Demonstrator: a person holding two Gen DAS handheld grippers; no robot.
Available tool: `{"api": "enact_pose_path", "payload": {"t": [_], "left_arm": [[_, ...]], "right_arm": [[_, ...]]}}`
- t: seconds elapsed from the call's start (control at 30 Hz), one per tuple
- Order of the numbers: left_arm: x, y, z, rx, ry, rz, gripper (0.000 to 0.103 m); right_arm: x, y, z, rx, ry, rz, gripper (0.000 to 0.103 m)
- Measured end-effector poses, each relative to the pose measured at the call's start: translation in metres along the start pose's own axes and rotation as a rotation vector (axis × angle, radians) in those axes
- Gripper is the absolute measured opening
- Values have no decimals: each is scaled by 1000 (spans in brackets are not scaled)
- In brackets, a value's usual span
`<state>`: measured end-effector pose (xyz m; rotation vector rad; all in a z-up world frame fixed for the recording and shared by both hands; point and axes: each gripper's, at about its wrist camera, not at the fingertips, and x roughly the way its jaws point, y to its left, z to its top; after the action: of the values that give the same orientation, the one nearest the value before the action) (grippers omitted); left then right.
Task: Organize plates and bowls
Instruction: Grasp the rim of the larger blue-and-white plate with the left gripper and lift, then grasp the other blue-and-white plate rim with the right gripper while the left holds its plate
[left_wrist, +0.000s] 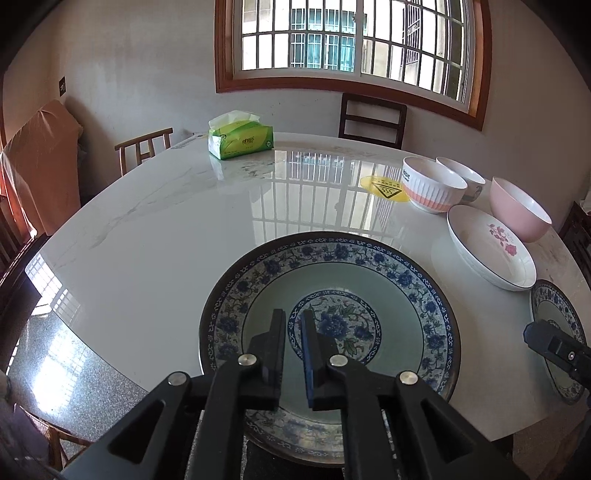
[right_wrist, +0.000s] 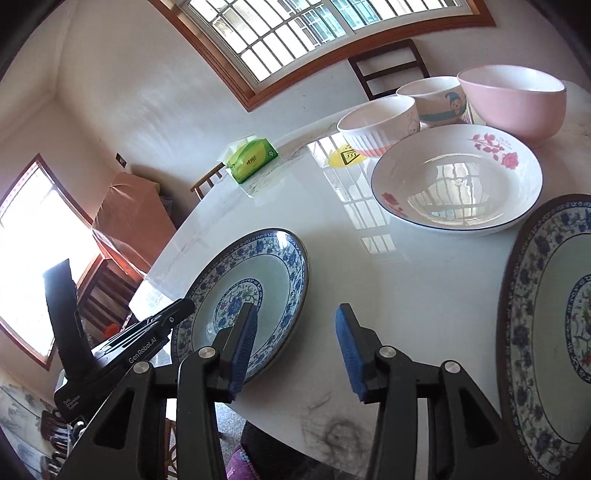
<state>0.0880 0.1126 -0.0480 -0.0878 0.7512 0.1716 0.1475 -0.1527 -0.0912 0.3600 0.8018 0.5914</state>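
Note:
A large blue-and-white floral plate (left_wrist: 332, 273) lies flat at the table's near edge, directly under my left gripper (left_wrist: 293, 317). Its jaws stand a narrow gap apart over the plate's middle, with nothing between the pads. In the right wrist view the same plate (right_wrist: 266, 266) sits left of my right gripper (right_wrist: 295, 347), which is open over bare tabletop. A second blue-and-white plate (right_wrist: 546, 332) lies to its right. Behind are a white dish with pink flowers (right_wrist: 458, 184), a ribbed bowl (right_wrist: 376, 122), a small cartoon bowl (right_wrist: 436, 99) and a pink bowl (right_wrist: 517, 99).
A green tissue pack (left_wrist: 240, 138) and a yellow warning sticker (left_wrist: 384, 188) lie on the white marble table (left_wrist: 166, 221). Wooden chairs (left_wrist: 371, 118) stand at the far side and at the left. The table's near edge drops to a speckled floor.

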Motion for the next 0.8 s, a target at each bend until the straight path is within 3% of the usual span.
{"api": "enact_pose_path", "payload": {"t": [0.13, 0.23, 0.47, 0.57, 0.7, 0.8], "left_arm": [[-12, -21, 0, 47, -24, -18, 14], [-21, -40, -1, 85, -35, -39, 15], [-31, -97, -3, 193, -22, -135, 16], [-28, -124, -4, 230, 10, -212, 16], [-17, -161, -1, 255, 88, -328, 16], [-10, -187, 1, 264, 127, -383, 16]], "right_arm": [[-43, -6, -4, -41, -63, -52, 61], [-79, -15, -5, -68, -117, -121, 66], [-154, -63, -6, -35, -207, -285, 74], [-175, -90, -9, -1, -215, -356, 75], [-187, -136, -15, 108, -194, -370, 75], [-187, -168, -16, 197, -173, -318, 75]]}}
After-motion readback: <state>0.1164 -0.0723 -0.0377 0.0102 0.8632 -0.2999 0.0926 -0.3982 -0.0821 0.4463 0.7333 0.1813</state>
